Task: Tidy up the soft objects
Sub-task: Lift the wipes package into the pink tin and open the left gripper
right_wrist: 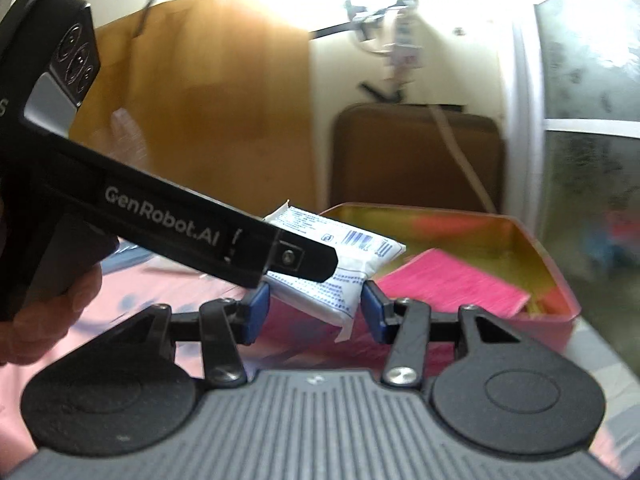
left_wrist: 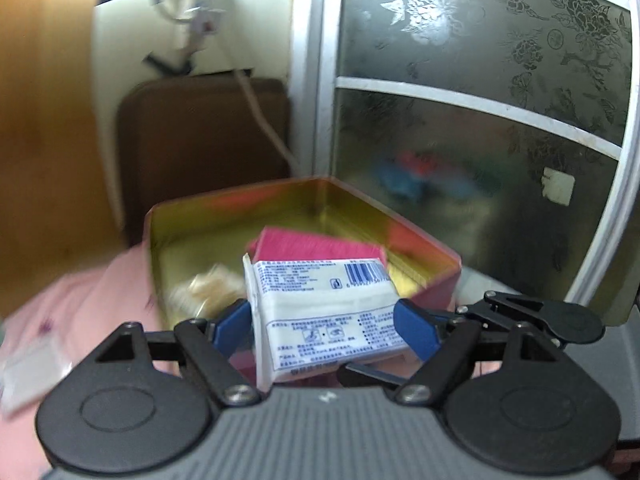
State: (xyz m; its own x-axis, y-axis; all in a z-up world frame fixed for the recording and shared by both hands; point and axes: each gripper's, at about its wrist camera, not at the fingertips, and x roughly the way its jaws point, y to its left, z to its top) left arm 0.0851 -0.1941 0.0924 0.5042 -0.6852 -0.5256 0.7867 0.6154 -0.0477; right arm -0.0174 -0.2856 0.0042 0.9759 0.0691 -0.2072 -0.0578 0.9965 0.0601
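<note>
Both grippers hold one white tissue pack (left_wrist: 320, 312): the left gripper (left_wrist: 324, 328) clamps its wide sides, the right gripper (right_wrist: 314, 306) pinches its near end. The pack hangs before the open tin box (left_wrist: 240, 216), where a pink pad (left_wrist: 316, 246) lies.

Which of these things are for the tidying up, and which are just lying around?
For the job: tissue pack, between the fingers of the left gripper and the right gripper; open tin; pink pad inside it.

Just lying about: brown chair; glass door; wooden board; white cable.
</note>
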